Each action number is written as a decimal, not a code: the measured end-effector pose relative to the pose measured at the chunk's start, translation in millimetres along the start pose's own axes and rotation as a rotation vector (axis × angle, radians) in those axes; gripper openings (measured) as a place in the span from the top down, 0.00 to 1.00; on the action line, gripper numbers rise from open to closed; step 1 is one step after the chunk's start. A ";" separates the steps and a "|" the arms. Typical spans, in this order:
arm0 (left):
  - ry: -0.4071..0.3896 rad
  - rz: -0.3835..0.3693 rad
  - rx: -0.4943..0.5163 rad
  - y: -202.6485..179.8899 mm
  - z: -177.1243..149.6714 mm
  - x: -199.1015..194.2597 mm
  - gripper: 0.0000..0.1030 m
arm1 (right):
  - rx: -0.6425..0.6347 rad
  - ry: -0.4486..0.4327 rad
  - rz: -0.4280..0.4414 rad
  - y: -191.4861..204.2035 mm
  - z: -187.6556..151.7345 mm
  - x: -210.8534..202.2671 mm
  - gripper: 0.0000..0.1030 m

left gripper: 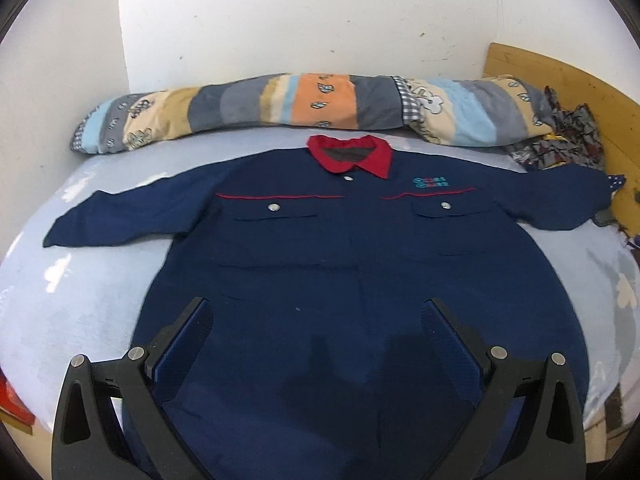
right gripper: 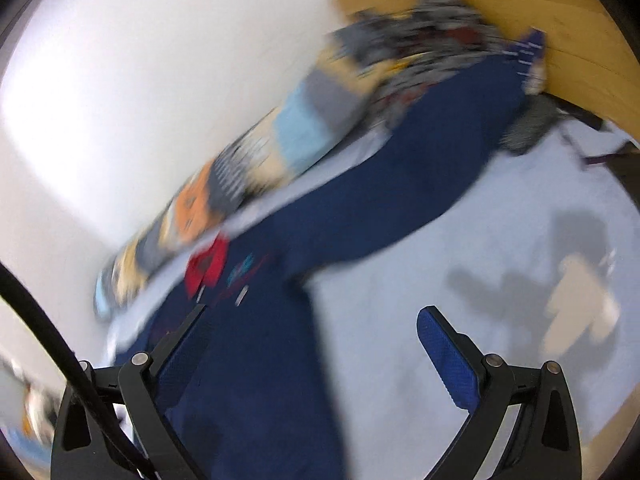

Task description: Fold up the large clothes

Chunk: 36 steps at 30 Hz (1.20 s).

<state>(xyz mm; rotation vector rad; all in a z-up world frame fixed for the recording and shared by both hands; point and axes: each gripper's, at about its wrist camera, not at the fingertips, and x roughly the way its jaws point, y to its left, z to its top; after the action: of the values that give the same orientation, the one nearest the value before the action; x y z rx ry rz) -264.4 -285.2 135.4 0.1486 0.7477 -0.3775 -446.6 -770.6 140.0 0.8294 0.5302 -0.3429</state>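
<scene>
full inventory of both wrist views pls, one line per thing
shirt: 1, navy with red collar, spread flat face-up on the bed, sleeves out
quilt: 1, rolled, striped grey/orange/blue/beige, along the wall behind the collar
cloth pile: 1, grey-red pattern, by the headboard at the quilt's end
sheet: 1, pale blue, under the shirt
headboard: 1, wood, far right
wall: white, behind the bed
left gripper: black, blue pads, open above the shirt's lower half
right gripper: open over the shirt's side edge; view blurred
</scene>
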 end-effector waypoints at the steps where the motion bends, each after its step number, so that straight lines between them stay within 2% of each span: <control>1: 0.001 -0.006 0.009 -2.5 -0.1 0.2 0.00 | 0.054 -0.021 0.019 -18.8 15.5 1.8 0.00; 5: 0.000 0.004 0.036 -6.2 -2.7 2.0 0.00 | 0.228 -0.125 0.055 -91.8 75.4 15.5 0.05; 7: 0.014 -0.004 0.034 -5.1 -3.8 7.5 0.00 | 0.269 -0.158 0.062 -113.8 95.2 24.4 0.10; 9: 0.027 -0.001 0.038 -6.5 -5.0 14.3 0.00 | 0.309 -0.174 0.053 -134.4 111.1 35.6 0.19; 11: 0.043 0.002 0.054 -10.4 -5.1 22.9 0.00 | 0.333 -0.179 0.056 -150.8 124.7 54.4 0.21; 15: 0.061 -0.012 0.055 -15.6 -3.8 35.1 0.00 | 0.375 -0.190 0.069 -174.9 139.4 80.1 0.22; 21: 0.091 -0.034 0.071 -27.2 -4.6 51.7 0.00 | 0.419 -0.177 0.025 -195.3 148.8 122.0 0.22; 30: 0.098 -0.061 0.070 -32.0 -2.1 62.0 0.00 | 0.462 -0.247 0.142 -214.5 152.4 161.3 0.21; 31: 0.100 -0.061 0.071 -31.5 -1.7 62.6 0.00 | 0.455 -0.250 0.140 -214.6 152.4 161.8 0.25; 32: 0.102 -0.059 0.072 -31.4 -2.1 62.8 0.00 | 0.451 -0.259 0.119 -213.4 152.3 160.7 0.41; 36: 0.099 -0.070 0.055 -27.9 -0.7 59.0 0.00 | 0.424 -0.310 0.072 -204.0 144.7 144.7 0.64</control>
<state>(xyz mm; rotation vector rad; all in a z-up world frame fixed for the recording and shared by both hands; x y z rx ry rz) -236.1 -327.3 94.4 0.1943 0.8418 -0.4598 -382.3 -1023.1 15.1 1.1761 0.1356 -0.5169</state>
